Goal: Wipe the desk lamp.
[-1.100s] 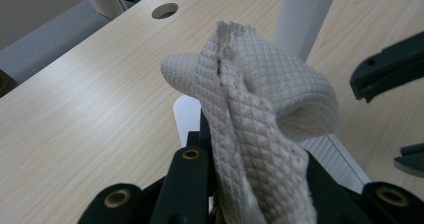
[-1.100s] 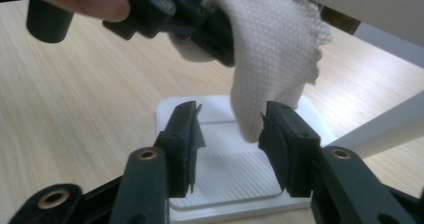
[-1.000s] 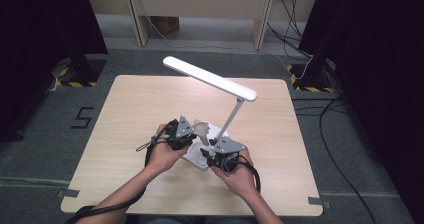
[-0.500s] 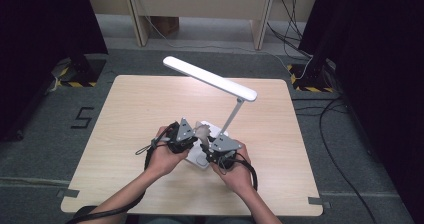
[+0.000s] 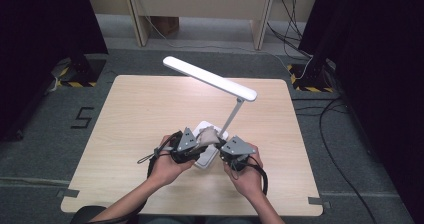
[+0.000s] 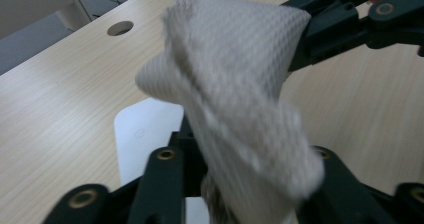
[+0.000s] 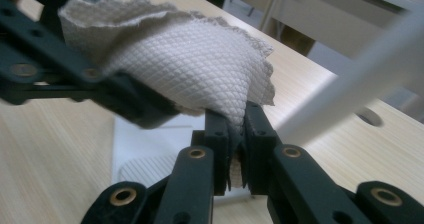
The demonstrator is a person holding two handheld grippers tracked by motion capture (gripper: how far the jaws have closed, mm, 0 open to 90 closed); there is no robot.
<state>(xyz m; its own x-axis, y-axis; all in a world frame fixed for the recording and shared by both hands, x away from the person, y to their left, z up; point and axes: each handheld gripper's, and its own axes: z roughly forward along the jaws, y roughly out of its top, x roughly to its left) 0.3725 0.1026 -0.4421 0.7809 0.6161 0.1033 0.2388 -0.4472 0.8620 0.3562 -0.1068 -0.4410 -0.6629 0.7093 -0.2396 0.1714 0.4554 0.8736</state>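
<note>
Near the front middle of the table [image 5: 135, 114], a crumpled cloth [image 5: 207, 137] is stretched between the two grippers, just above the white base [image 5: 206, 156] of a desk lamp [image 5: 210, 78]. At the left, the left gripper [image 5: 192, 144] is held in the person's left hand [image 5: 167, 166]; its jaws have just been opening, and in the left gripper view the cloth [image 6: 235, 89] is seen draped between them, though whether the pads still press on it cannot be told. The cloth's long axis is laid roughly across the table, from the left gripper toward the right one, with its bulk bunched nearer the left. At the right, the right gripper [image 5: 226, 151] is seen with its jaws just closed further, and in the right gripper view a corner of the cloth [image 7: 190, 64] is pinched tight between its fingertips [image 7: 220, 134]. The lamp's thin stem [image 5: 231, 116] is found just beside the right gripper, rising away from it. Bare wood is left to both sides, and the table's front edge is near the forearms.
</note>
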